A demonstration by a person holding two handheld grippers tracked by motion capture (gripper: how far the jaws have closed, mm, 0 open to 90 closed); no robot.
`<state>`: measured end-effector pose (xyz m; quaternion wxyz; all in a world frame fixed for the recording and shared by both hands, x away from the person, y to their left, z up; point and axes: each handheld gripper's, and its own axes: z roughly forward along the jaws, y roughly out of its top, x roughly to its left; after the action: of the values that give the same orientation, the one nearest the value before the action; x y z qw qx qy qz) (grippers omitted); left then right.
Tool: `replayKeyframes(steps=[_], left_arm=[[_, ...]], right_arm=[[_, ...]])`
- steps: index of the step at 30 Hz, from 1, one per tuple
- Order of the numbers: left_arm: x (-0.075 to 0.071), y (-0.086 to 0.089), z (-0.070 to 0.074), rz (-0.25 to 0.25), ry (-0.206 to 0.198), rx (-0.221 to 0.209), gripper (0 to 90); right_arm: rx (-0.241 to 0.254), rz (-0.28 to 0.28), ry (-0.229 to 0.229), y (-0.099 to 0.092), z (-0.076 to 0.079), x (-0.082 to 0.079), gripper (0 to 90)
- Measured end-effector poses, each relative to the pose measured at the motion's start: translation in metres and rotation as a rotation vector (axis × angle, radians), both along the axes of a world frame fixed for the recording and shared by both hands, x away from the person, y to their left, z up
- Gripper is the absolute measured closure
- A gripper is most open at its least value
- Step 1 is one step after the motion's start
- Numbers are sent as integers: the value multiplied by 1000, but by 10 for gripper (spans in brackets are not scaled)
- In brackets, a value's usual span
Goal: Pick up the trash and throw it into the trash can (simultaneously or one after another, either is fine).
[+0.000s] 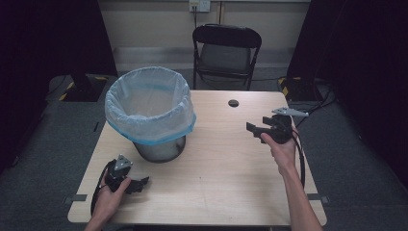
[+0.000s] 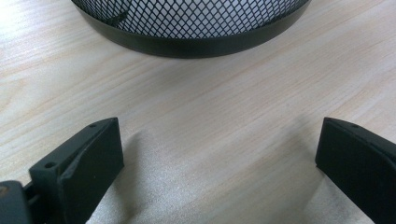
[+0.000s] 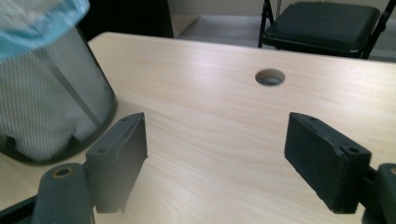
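A black wire-mesh waste bin (image 1: 159,144) lined with a pale blue bag (image 1: 149,103) stands on the left half of the wooden table (image 1: 216,168). My left gripper (image 1: 139,185) rests low near the table's front left, below the bin, open and empty. In the left gripper view the bin's base (image 2: 187,42) lies just ahead of the wide-apart jaws. My right gripper (image 1: 255,130) is held above the table's right side, open, with nothing between its jaws. The right gripper view has the bin (image 3: 46,107) at the left.
A round cable hole (image 1: 233,103) pierces the table's far edge, also seen as the cable hole (image 3: 270,77) ahead of the right jaws. A black folding chair (image 1: 226,53) stands behind the table. Dark curtains flank both sides.
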<state>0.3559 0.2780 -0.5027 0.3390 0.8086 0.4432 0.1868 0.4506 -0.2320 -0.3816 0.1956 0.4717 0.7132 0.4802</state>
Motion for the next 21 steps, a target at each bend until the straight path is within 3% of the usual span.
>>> replayKeyframes(steps=[3, 9, 17, 21], left_arm=[[0, 0, 0, 0, 0, 0, 3], [0, 0, 0, 0, 1, 1, 3], [0, 0, 0, 1, 0, 0, 3], [0, 0, 0, 1, 0, 0, 3]], right_arm=[[-21, -12, 20, -5, -9, -4, 206], [-107, -51, 55, -14, -34, -16, 232], [-112, -66, 144, -28, -63, -25, 202], [-121, -80, 154, -32, -71, -30, 207]])
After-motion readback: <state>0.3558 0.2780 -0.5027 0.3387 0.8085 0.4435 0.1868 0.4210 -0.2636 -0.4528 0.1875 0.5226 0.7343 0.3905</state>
